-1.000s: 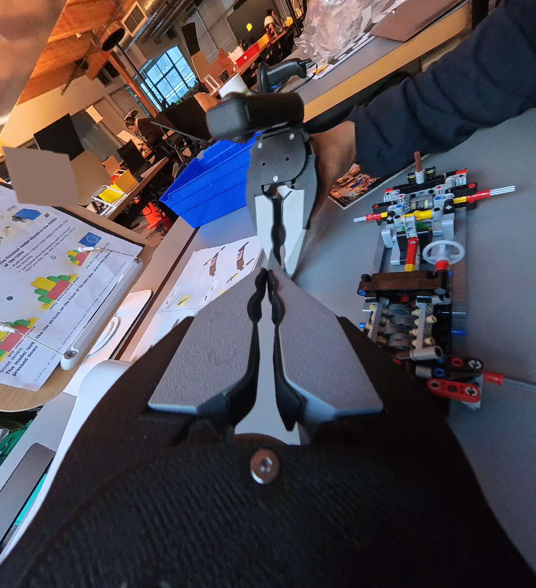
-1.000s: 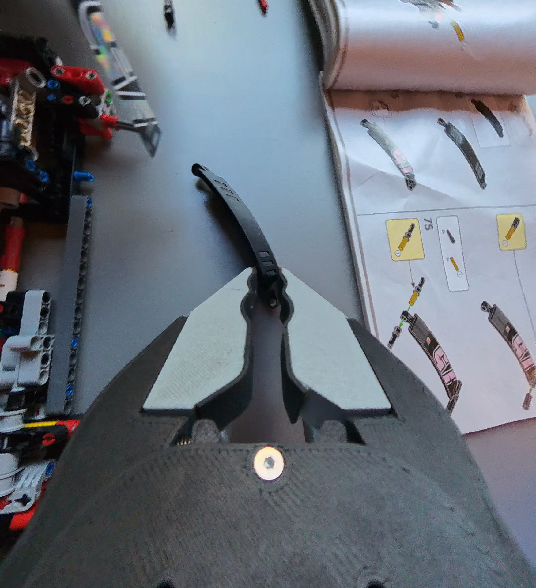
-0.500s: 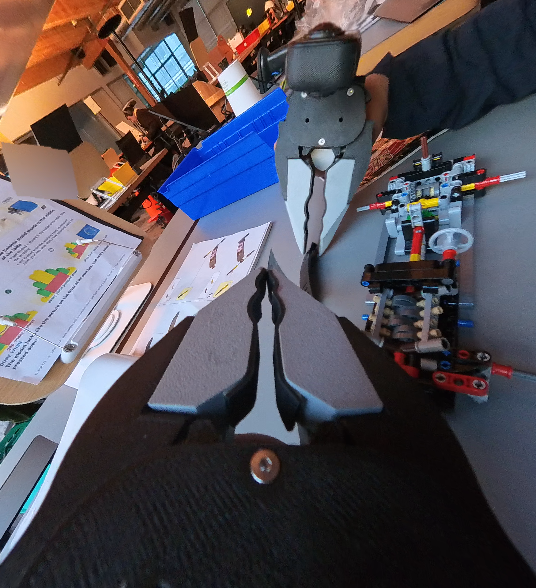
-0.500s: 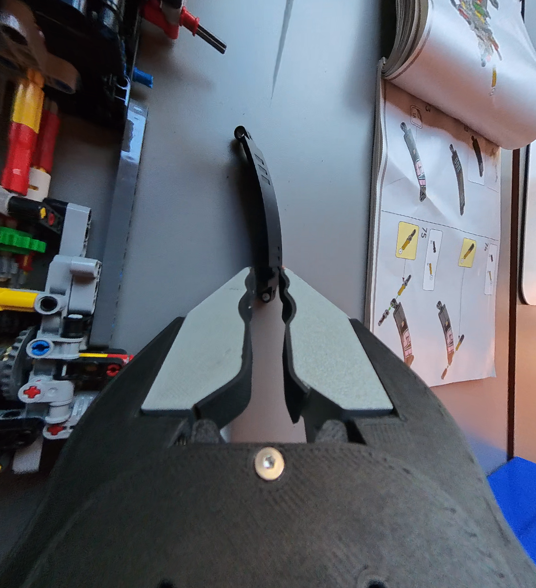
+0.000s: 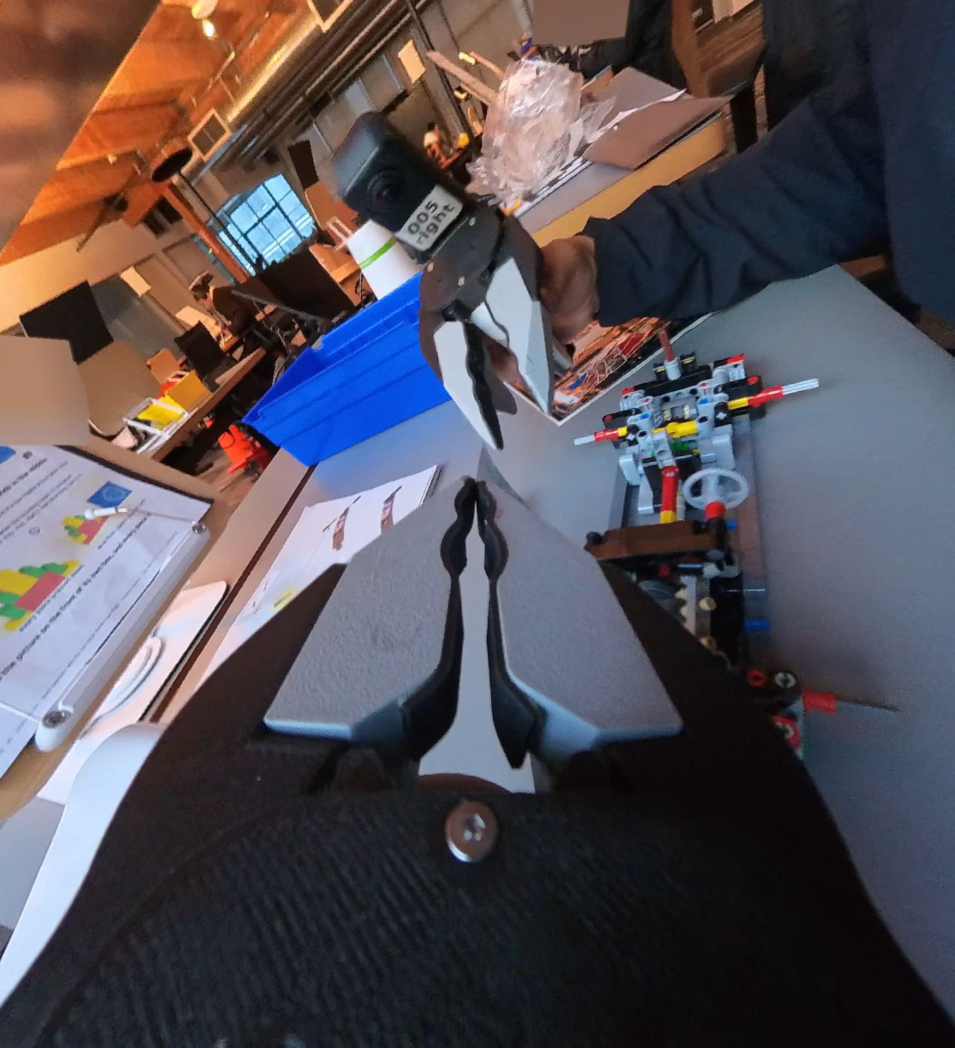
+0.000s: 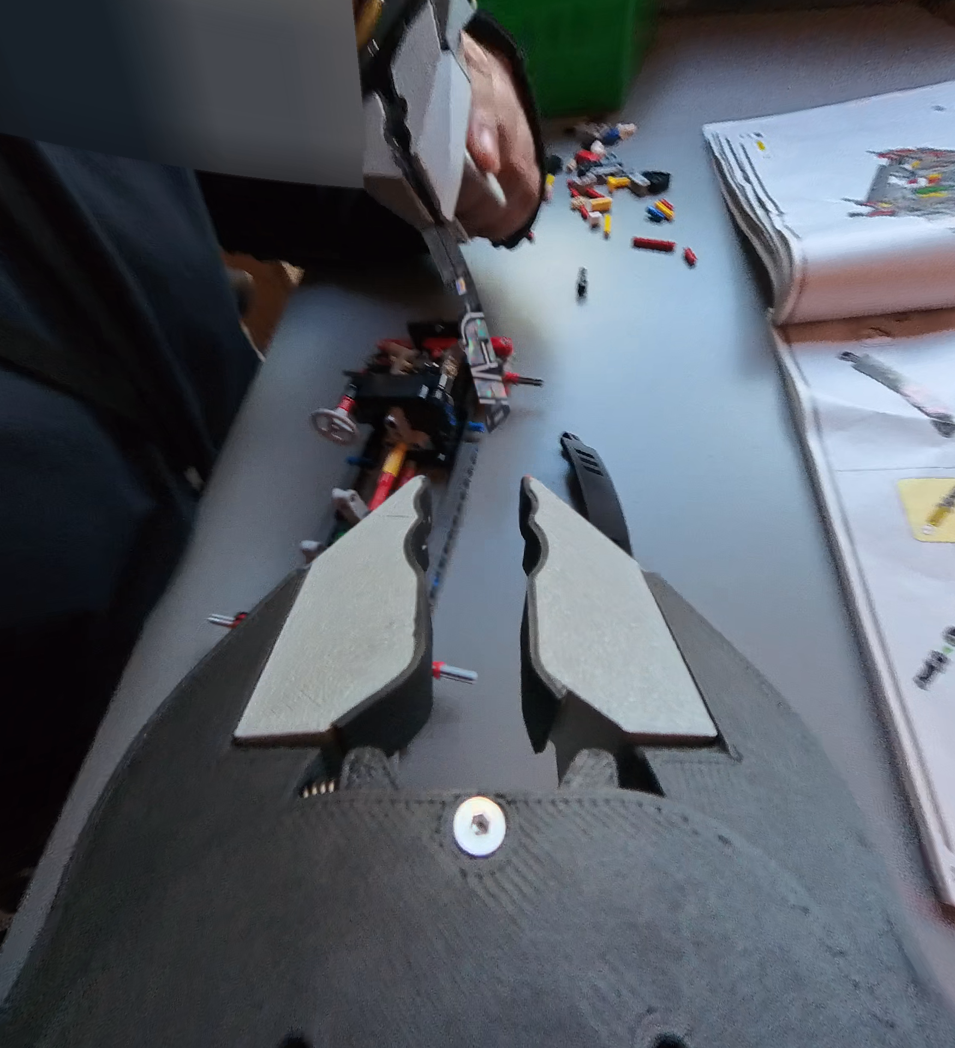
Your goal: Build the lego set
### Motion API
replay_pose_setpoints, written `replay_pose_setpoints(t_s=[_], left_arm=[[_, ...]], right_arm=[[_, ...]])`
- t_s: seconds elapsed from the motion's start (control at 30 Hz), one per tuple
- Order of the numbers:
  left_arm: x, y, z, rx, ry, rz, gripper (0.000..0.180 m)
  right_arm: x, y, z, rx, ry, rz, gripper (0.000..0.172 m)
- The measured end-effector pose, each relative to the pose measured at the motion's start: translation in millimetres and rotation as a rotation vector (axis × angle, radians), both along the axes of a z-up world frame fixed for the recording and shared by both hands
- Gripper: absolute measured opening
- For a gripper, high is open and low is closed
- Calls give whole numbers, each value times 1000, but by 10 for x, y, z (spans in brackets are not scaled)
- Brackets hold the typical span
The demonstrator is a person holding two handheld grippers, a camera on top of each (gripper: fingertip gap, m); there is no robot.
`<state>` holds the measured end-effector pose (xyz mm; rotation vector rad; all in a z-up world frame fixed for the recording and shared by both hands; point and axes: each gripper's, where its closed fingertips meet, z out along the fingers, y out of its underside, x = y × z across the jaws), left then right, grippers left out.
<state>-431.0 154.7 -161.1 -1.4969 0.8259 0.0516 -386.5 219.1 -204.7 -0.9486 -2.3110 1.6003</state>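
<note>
We see a wide grey counter [image 6: 662, 363] that carries everything, laid out the way a building job seems to want it: the open white instruction booklet [image 6: 889, 431] lies flat along the right edge where its pages can be read, and the long black, grey and red brick-built vehicle chassis [image 5: 685, 510] sits lengthwise in the middle, within reach of both hands. A blue plastic bin [image 5: 350, 380] stands at the far end of the counter, out of the working area. Our left hand-held gripper [image 5: 476, 489] has its fingers pressed together, and a thin patterned strip seems to run out from its tips toward the chassis, though we cannot tell for sure that it is clamped there. Our right hand-held gripper [image 6: 474, 492] hangs above the counter with its fingers spread apart and nothing between them. Just beside its right fingertip lies the curved black plastic panel piece [image 6: 597, 487], flat on the counter and free of both pads. Farther off, a scatter of small loose coloured bricks [image 6: 617, 187] lies in a heap, likely kept there as a supply.
</note>
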Motion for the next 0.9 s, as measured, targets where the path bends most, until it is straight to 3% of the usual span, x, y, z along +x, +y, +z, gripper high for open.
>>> replay_pose_setpoints(t_s=[0.2,0.6,0.9], left_arm=[[239,-9,57,60,39,-64,0],[521,-196,315,162,14,-186,0],[541,-203,281,151,19,-187,0]], right_arm=[[-3,-245,262,-156,50,69,34],[133,-634,388,-201,68,235,40],[145,-767,309,-213,20,289,41]])
